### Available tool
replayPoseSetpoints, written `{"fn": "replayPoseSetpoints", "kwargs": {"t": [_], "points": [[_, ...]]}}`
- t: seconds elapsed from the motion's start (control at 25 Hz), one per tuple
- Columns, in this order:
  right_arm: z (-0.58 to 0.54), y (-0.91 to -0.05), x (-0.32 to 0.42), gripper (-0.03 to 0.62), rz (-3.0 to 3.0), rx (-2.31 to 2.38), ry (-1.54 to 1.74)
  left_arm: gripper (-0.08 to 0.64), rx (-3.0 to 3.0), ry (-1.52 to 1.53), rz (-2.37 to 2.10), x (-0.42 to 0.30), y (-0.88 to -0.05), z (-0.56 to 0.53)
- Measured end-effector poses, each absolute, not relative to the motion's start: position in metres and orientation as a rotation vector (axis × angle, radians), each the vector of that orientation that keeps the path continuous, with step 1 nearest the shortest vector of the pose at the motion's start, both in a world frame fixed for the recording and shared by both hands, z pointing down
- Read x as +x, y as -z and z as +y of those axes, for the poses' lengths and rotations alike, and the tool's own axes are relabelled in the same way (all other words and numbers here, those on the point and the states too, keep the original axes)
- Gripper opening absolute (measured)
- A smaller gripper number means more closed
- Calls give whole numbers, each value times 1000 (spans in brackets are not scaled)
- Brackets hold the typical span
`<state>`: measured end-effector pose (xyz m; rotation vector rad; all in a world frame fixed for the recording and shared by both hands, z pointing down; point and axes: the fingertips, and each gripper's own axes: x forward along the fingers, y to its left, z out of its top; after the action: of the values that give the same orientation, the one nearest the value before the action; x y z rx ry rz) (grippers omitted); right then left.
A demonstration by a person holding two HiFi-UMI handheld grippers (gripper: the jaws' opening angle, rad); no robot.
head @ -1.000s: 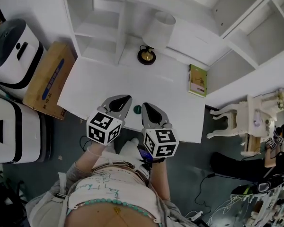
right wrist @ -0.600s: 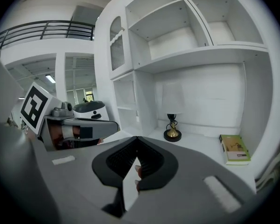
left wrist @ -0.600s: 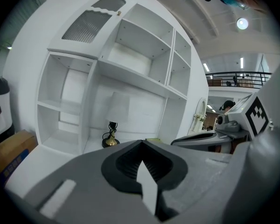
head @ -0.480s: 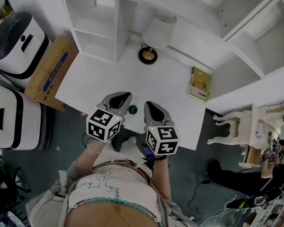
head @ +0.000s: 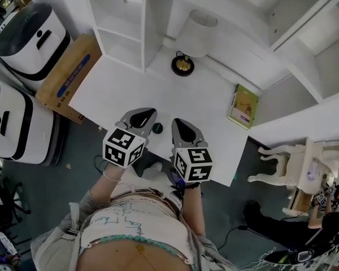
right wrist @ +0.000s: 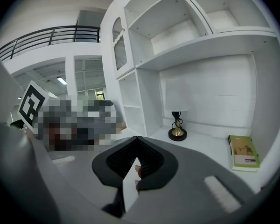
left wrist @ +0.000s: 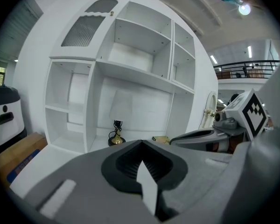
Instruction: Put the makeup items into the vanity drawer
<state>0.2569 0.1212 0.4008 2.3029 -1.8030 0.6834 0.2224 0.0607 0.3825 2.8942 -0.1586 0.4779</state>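
A white vanity desk (head: 118, 95) with shelf towers lies below me in the head view. My left gripper (head: 151, 113) and right gripper (head: 175, 122) hover side by side over its front edge, both pointing at the back wall. A small dark green round thing (head: 157, 128) sits at that edge between their tips; I cannot tell whether it is a knob or a makeup item. In the left gripper view the left gripper (left wrist: 140, 143) has its jaws met at the tip with nothing in them. The right gripper (right wrist: 137, 140) looks the same in its own view. No drawer stands open.
A table lamp (head: 183, 66) stands at the back of the desk, and a green book (head: 244, 106) lies at its right end. Left of the desk are a cardboard box (head: 68, 78) and white appliances (head: 28, 38). A white stool (head: 282, 162) stands at the right.
Both grippers have drawn a little back toward the desk's front edge and stay shut. The head view has shifted, so the desk sits higher in it.
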Motion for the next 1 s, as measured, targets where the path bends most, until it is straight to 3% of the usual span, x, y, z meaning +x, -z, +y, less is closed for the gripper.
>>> {"fn": "replayPoseSetpoints", "kwargs": {"t": [1.0], "points": [[100, -421, 265, 29, -1670, 2431, -800, 2, 2901, -574, 65, 241, -397, 43]]}}
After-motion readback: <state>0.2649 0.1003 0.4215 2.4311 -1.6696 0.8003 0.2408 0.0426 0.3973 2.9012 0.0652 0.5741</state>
